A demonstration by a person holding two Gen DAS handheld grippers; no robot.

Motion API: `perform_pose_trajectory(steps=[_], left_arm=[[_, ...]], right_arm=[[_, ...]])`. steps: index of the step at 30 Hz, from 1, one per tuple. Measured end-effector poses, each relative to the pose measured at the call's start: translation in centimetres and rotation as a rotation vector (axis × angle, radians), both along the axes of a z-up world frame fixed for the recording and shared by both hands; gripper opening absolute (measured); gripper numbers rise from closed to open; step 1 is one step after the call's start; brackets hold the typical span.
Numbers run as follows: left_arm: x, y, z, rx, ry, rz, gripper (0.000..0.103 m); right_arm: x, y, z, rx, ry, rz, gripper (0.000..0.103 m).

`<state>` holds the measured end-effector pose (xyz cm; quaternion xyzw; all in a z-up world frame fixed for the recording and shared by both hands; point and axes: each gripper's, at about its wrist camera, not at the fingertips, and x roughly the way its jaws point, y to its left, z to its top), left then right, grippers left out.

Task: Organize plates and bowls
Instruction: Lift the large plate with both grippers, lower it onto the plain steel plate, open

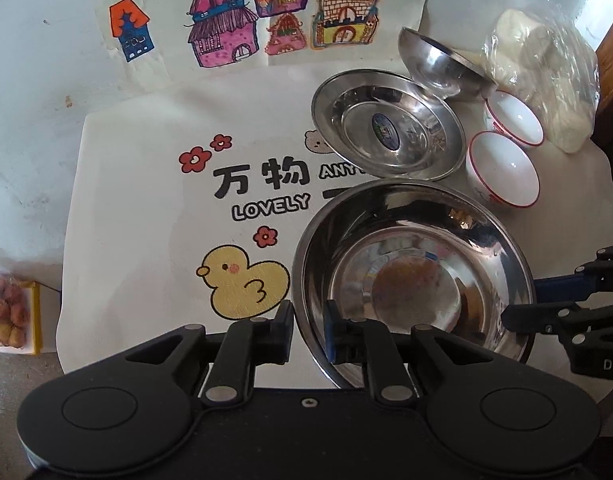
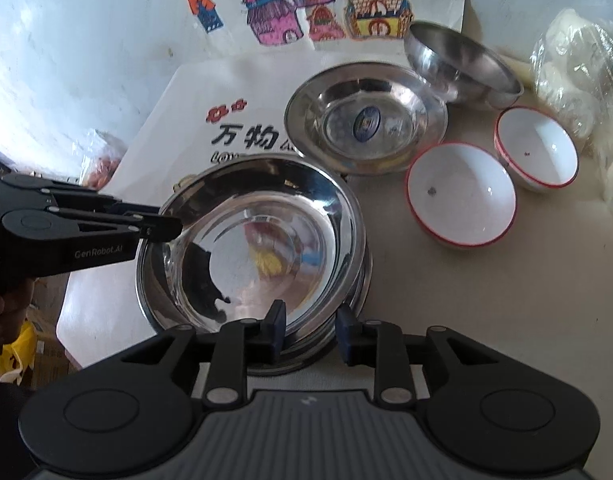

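Both grippers, left gripper [image 1: 309, 334] and right gripper [image 2: 311, 333], straddle opposite rims of the large steel plate [image 2: 266, 248] (apparently stacked) on the surface; jaws slackened, not pinching, likely releasing after placement.

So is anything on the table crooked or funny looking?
Yes. The steel bowl at the back is tipped on its side, leaning on the rim of the steel plate instead of sitting flat. The two white bowls with red rims stand upright, side by side, but each has a small dark speck inside.
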<state>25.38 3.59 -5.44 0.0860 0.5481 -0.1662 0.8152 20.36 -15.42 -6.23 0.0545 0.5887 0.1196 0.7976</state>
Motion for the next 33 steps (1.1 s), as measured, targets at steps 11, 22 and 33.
perform_pose_trajectory(steps=[11,22,33], left_arm=[[-0.1,-0.4,-0.7,0.015,0.022,0.002,0.018],[0.0,-0.9,-0.9,0.000,0.026,0.001,0.021],[1.7,-0.1,0.9,0.012,-0.056,0.096,0.084]], right_arm=[[0.0,0.2,-0.7,-0.010,0.041,0.018,0.033],[-0.1,0.5,-1.3,-0.009,0.055,0.026,0.035],[0.1,-0.2,-0.8,-0.006,0.022,-0.008,0.068]])
